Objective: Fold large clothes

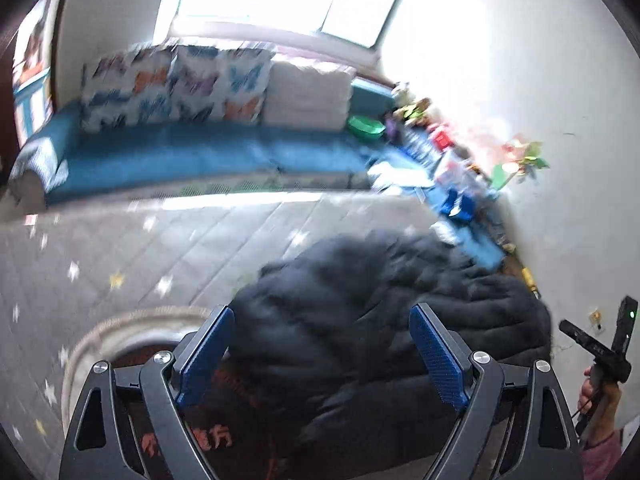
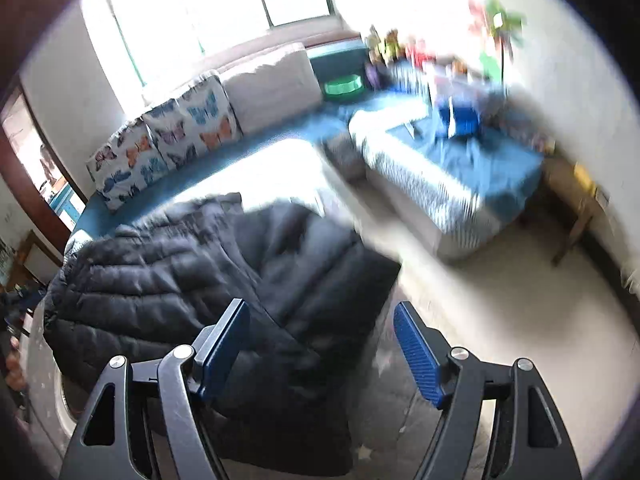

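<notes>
Here the black puffer jacket [image 1: 384,320] lies bunched on a grey star-patterned mat [image 1: 140,248], in front of the blue sofa [image 1: 180,156]. Both tools stand wide open over it: the left tool [image 1: 322,354] and the right tool [image 2: 322,346] grip nothing.
</notes>
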Available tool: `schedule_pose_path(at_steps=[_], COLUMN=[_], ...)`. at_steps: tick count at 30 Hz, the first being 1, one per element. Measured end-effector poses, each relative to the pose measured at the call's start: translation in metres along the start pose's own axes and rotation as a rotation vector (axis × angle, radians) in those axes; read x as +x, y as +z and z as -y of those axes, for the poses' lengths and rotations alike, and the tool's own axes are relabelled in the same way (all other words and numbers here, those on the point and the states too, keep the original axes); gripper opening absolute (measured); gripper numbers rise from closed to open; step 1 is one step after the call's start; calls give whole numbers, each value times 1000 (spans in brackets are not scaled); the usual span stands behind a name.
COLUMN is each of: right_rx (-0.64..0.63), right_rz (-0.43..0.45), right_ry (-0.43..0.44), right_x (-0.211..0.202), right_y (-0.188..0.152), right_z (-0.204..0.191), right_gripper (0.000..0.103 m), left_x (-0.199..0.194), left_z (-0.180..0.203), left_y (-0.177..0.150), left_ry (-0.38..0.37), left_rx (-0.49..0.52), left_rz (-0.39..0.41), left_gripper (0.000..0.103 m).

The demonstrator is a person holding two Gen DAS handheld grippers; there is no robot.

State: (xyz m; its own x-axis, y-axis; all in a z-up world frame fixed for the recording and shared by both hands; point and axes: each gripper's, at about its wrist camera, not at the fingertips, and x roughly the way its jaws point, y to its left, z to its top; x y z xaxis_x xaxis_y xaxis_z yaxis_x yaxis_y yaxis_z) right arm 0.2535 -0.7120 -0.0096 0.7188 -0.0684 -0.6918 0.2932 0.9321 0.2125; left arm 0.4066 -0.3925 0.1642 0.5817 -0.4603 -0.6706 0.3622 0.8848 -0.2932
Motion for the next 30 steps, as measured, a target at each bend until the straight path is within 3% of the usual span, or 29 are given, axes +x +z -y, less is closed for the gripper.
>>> schedule_pose_path(at_steps=[2,6,13,21,28,30], right_rx=[-19,-38,-33,-70,-99,-131], right_rz=[32,0,-79,-132,-63,-45], right_ry=[22,70,19,-31,-88,-101], right_x=[-4,24,79,98,54,37], right_y=[6,9,5,-2,-8,-17], right_z=[-7,-26,-34,-36,-52,-61], right_gripper=[81,81,81,80,81,81], left_x=[5,43,124,153,95,76], left_z=[22,49,26,11,31,35], left_y=[6,-3,-29,-57,-75,-81], left_ry=[-22,-37,28,56,161,163], left_rx=[56,108,94,91,210,216], left_rz=[0,-85,-190,-196,-109,-96], left_gripper=[90,59,42,44,48,60])
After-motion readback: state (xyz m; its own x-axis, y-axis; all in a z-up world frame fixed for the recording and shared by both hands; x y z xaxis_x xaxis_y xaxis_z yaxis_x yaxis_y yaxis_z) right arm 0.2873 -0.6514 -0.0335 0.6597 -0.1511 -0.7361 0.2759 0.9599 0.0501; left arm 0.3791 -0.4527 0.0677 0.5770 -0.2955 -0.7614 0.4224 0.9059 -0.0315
